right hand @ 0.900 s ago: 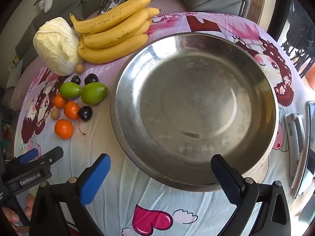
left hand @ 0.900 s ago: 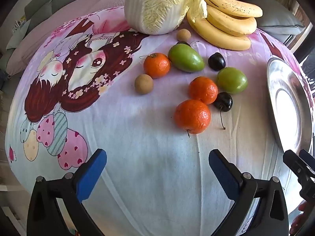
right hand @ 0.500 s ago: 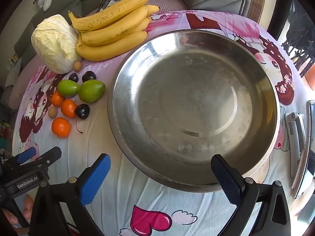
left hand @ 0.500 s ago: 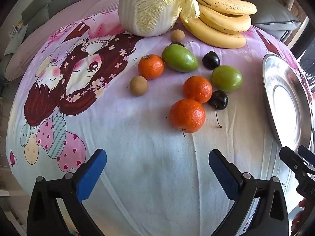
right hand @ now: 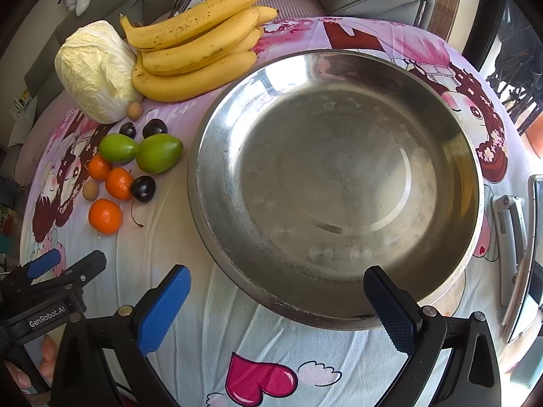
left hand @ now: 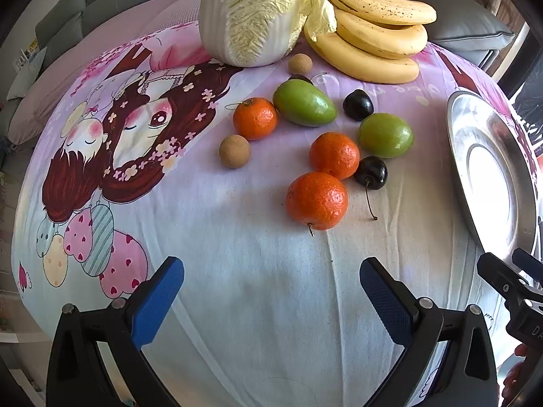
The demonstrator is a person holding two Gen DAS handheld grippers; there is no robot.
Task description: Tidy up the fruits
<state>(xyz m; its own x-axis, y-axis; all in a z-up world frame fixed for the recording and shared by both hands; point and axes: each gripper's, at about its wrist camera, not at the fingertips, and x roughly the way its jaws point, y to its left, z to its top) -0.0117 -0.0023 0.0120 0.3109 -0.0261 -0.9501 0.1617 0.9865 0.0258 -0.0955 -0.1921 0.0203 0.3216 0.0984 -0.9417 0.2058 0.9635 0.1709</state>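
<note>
Three tangerines lie on the printed cloth; the nearest tangerine (left hand: 316, 200) is straight ahead of my left gripper (left hand: 271, 291), which is open and empty above the cloth. Beside them lie two green fruits (left hand: 386, 135), dark cherries (left hand: 371, 172) and small brown longans (left hand: 234, 151). A bunch of bananas (left hand: 370, 39) lies at the back. My right gripper (right hand: 276, 300) is open and empty at the near rim of a big empty steel bowl (right hand: 237, 129). The fruit cluster (right hand: 118, 183) also shows to the bowl's left in the right wrist view.
A napa cabbage (left hand: 254, 13) stands at the back next to the bananas. The steel bowl's rim (left hand: 456, 156) is at the right edge in the left wrist view. A metal tool (right hand: 512, 237) lies right of the bowl. A grey sofa is behind the table.
My left gripper has moved a little forward and left toward the fruits. My right gripper has shifted slightly; the bowl stays put. Both stay open.
</note>
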